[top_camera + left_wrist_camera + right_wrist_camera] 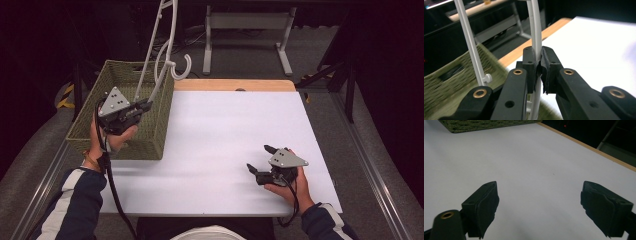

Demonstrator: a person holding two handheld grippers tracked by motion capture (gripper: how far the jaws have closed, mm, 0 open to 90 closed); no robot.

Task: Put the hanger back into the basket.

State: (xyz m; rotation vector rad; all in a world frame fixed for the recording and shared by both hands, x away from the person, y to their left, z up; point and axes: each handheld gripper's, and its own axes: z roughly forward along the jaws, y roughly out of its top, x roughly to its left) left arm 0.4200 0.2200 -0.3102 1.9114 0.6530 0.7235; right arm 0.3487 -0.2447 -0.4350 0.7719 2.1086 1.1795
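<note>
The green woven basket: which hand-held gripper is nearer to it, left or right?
Left. The left hand-held gripper is over the green woven basket, clamping a white plastic hanger. The right hand-held gripper is apart, open above the white table.

Left gripper (146,104) raised, jaws clamped tight, pointing up-right. Right gripper (260,160) low, level, jaws wide apart, hand (292,185) gripping from below.
</note>
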